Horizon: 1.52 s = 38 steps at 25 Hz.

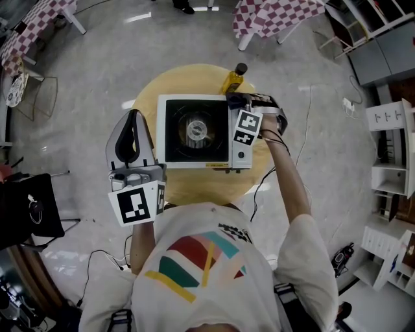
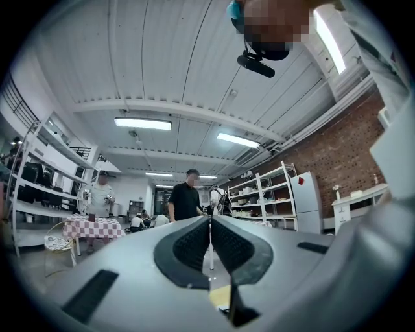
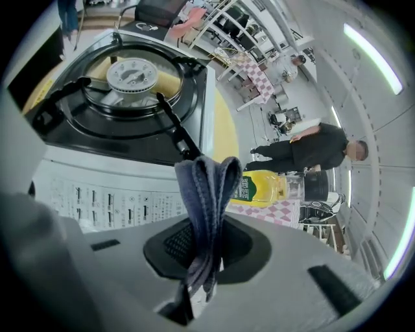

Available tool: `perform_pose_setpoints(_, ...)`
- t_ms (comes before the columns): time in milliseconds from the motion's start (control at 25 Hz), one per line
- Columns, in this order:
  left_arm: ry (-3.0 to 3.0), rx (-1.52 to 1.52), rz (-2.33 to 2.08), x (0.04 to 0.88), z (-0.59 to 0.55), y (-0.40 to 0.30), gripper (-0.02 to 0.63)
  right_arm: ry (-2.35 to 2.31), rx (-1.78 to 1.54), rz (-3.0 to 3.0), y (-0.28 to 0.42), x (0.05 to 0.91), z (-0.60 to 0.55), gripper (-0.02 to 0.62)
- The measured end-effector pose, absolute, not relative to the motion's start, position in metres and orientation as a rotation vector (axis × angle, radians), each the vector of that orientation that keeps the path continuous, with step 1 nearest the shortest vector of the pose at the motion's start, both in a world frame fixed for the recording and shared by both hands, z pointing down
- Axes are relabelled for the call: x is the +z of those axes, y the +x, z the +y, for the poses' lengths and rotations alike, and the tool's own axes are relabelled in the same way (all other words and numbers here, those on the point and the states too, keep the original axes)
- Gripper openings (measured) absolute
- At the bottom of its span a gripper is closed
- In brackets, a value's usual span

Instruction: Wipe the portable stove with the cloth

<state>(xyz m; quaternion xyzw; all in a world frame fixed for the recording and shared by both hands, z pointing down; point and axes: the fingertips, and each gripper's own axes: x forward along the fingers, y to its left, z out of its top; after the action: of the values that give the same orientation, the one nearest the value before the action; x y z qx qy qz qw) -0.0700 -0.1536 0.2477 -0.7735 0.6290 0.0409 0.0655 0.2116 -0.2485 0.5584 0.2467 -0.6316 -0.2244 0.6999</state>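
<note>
The portable stove [image 1: 194, 131] sits on a round yellow table [image 1: 150, 97], white-framed with a black top and a round burner [image 1: 196, 128]. In the right gripper view its burner [image 3: 131, 73] and white side panel [image 3: 97, 194] lie just ahead. My right gripper [image 1: 235, 99] is at the stove's far right corner, shut on a folded dark blue cloth [image 3: 206, 194] that sticks up between the jaws. My left gripper [image 1: 131, 130] hangs left of the stove, off the table's edge, tilted upward toward the ceiling, its jaws shut with nothing between them [image 2: 209, 241].
A yellow bottle with a black cap [image 1: 234, 78] stands on the table just behind the stove, close to the right gripper. Checkered tables [image 1: 275, 14] stand farther off. Shelving [image 1: 389, 149] lines the right side. A black chair [image 1: 29, 206] is at my left. People stand in the room [image 2: 186, 198].
</note>
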Motion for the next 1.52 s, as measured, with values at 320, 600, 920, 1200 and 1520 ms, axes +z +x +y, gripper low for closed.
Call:
perform_pose_setpoints(320,-2.336,0.12,1.898,0.25,-0.151,-0.067,0.008,0.512,-0.511,-1.403,0.211,0.562,-0.243,0.032)
perform_pose_setpoints(600,-2.341,0.12,1.888,0.248,-0.151,-0.064,0.008,0.485,-0.504,-1.41,0.208,0.56,-0.227,0.032)
perform_pose_setpoints(920,-2.349,0.121,1.88,0.25,-0.151,-0.064,0.008,0.431,-0.479,-1.411,0.207,0.562,-0.193,0.032)
perform_pose_setpoints(1200,-2.36,0.129,1.873,0.251,-0.151,-0.064,0.006,0.418,-0.428,-1.44,0.203,0.564,-0.15,0.032)
perform_pose_setpoints(1520,-2.379,0.121,1.864,0.256,-0.151,-0.059,0.008,0.42,-0.354,-1.483,0.2,0.562,-0.09,0.032)
